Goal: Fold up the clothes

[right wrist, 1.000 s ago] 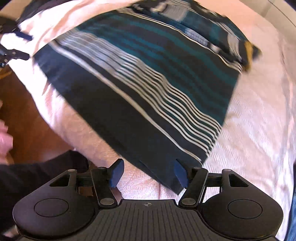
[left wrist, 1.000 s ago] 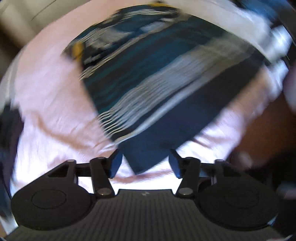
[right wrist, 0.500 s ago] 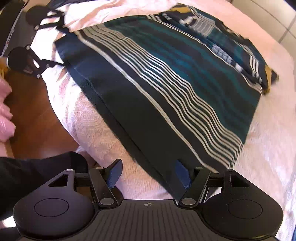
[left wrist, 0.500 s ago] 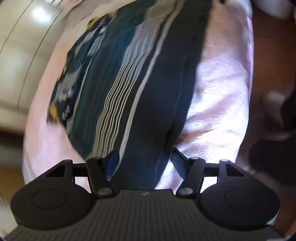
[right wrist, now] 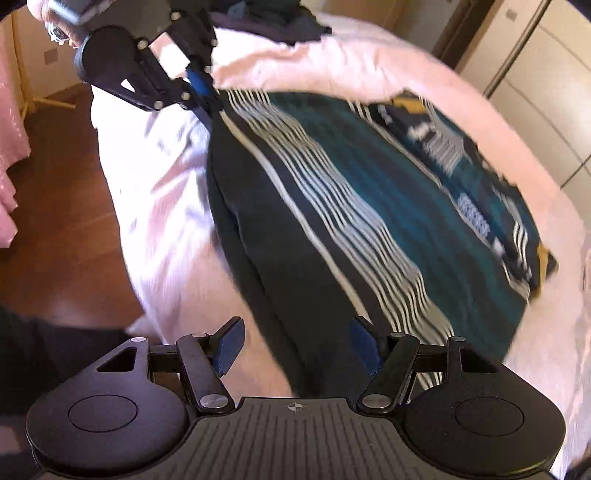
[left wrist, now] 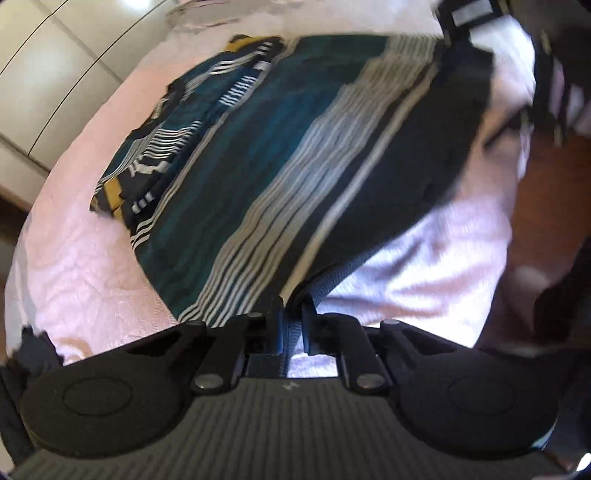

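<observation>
A striped garment point(left wrist: 295, 166), in dark navy, teal and white with a yellow patch at its far end, lies spread flat on the bed. My left gripper point(left wrist: 293, 314) is closing its jaws on the near dark corner of the hem, and the fabric sits pinched between the pads. In the right wrist view the same left gripper point(right wrist: 207, 92) grips the garment point(right wrist: 369, 221) at its far left corner. My right gripper point(right wrist: 295, 343) stands open at the other end of the hem, its pads apart with the dark edge lying between them.
The bed has a pale pink cover point(right wrist: 166, 184) that hangs over its edge to a brown wooden floor point(right wrist: 62, 166). Cream wardrobe doors point(right wrist: 535, 74) stand beyond the bed. A dark pile of clothes point(right wrist: 266, 14) lies at the far end. A dark sleeve point(right wrist: 37, 350) is at lower left.
The left gripper's jaws have come together on the hem corner and it has dropped closer to the bed. The right gripper has moved along the hem and rolled, still open.
</observation>
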`<state>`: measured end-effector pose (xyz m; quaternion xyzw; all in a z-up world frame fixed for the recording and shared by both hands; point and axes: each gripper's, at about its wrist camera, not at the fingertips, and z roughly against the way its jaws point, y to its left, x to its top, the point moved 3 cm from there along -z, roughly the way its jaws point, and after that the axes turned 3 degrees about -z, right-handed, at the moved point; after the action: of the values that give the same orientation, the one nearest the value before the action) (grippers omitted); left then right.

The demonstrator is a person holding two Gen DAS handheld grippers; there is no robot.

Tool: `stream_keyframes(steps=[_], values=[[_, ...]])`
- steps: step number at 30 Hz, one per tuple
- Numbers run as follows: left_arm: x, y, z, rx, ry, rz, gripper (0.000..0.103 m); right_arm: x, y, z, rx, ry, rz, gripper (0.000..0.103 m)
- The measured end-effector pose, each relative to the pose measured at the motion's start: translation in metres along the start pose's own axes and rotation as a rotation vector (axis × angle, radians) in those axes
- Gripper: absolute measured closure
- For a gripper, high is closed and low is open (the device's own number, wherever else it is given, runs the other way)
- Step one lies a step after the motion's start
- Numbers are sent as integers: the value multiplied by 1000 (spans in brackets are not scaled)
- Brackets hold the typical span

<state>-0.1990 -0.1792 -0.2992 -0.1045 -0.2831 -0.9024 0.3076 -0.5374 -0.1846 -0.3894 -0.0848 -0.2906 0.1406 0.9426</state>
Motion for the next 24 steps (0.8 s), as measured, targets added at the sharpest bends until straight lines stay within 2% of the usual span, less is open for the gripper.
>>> stream_keyframes(steps=[3, 6, 11, 12, 14, 16, 18, 21, 24], values=[[4, 2, 1, 5, 0, -21, 92, 9, 12, -11, -19, -32, 69, 37], [3, -3, -2, 8, 5, -73, 91, 5, 7, -14, -104, -15, 114, 37], [-5, -21, -5, 42, 23, -150, 80, -37, -15, -14, -193, 106, 164, 37], [-7, -25, -7, 58, 33, -176, 74, -45, -19, -13, -204, 121, 171, 37], [-13, -36, -10, 99, 56, -230, 69, -57, -25, -11, -229, 135, 182, 39], [-19, -44, -16, 135, 82, -289, 69, -64, -28, -9, -249, 131, 194, 41], [-22, -48, -22, 149, 97, -318, 73, -66, -27, -12, -254, 130, 215, 49], [-21, -47, -26, 139, 115, -310, 93, -61, -24, -16, -225, 120, 231, 65], [-18, -42, -23, 150, 104, -291, 95, -56, -17, -19, -205, 108, 255, 66]])
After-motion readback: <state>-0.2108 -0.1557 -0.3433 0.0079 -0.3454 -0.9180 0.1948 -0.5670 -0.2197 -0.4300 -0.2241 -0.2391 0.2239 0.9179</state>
